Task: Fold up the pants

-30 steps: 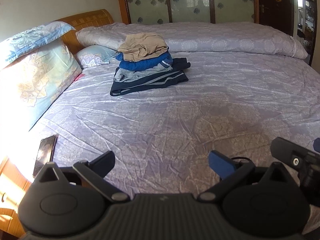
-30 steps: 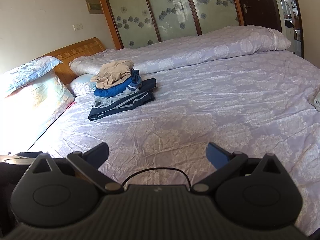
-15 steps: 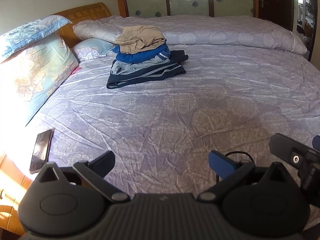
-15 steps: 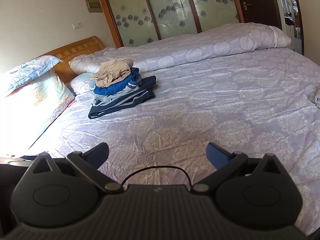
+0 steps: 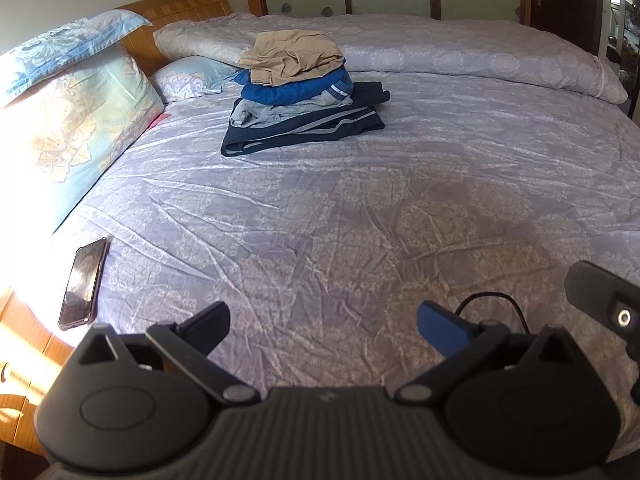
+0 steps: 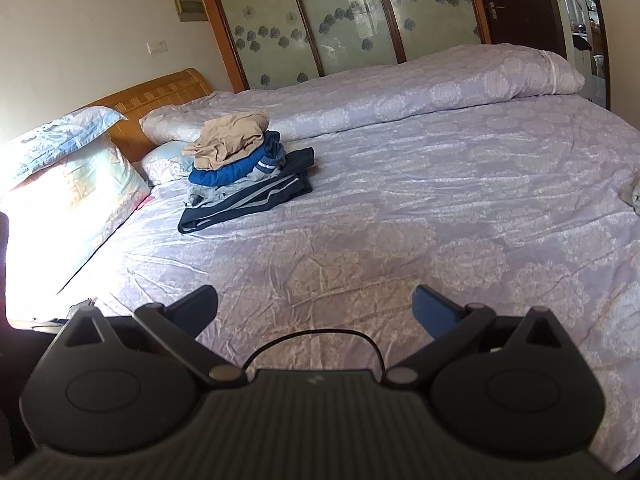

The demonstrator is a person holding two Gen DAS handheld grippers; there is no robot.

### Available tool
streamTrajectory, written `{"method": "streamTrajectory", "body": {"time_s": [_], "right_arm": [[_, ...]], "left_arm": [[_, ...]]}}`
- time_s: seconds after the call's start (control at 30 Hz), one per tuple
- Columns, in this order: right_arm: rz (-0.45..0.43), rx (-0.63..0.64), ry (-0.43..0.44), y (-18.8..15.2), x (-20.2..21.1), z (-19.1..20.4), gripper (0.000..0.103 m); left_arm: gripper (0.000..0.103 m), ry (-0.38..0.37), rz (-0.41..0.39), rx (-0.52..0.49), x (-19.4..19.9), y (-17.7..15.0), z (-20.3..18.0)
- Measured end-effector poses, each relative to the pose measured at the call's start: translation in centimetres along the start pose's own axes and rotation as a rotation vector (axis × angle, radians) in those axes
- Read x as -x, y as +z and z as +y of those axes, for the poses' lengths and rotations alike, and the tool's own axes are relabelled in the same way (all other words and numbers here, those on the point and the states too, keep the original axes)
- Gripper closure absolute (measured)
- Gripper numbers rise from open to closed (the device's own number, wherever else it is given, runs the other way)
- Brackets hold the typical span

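Note:
A stack of folded clothes lies far back on the lilac bed, with tan pants on top, then blue, grey and navy striped pieces. It also shows in the right wrist view. My left gripper is open and empty, low over the near part of the bed. My right gripper is open and empty, also over the near part. Part of the right gripper's body shows at the right edge of the left wrist view. A bit of pale cloth peeks in at the right edge.
A phone lies at the bed's near left edge. Floral pillows lean against the wooden headboard on the left. A rolled lilac duvet runs along the far side. A wooden nightstand stands lower left.
Both grippers have stayed open. The left view has shifted so the clothes stack and phone sit a little lower and nearer in view. The right view is nearly the same.

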State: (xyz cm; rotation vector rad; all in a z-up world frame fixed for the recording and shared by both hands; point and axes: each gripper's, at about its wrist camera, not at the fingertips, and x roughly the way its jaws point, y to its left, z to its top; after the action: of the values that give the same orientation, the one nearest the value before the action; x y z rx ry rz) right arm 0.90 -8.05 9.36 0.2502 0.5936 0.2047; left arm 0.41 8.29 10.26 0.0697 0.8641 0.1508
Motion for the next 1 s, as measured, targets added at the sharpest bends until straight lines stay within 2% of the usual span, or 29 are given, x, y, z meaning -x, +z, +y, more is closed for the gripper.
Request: {"method": "streamTrajectory", "body": {"time_s": [1.0], "right_arm": [[0.003,0.005,0.002,-0.23,-0.10,0.10,0.000]], "left_arm": [[0.000,0.012,-0.040,-0.010,0.46,0.08,-0.19]]}}
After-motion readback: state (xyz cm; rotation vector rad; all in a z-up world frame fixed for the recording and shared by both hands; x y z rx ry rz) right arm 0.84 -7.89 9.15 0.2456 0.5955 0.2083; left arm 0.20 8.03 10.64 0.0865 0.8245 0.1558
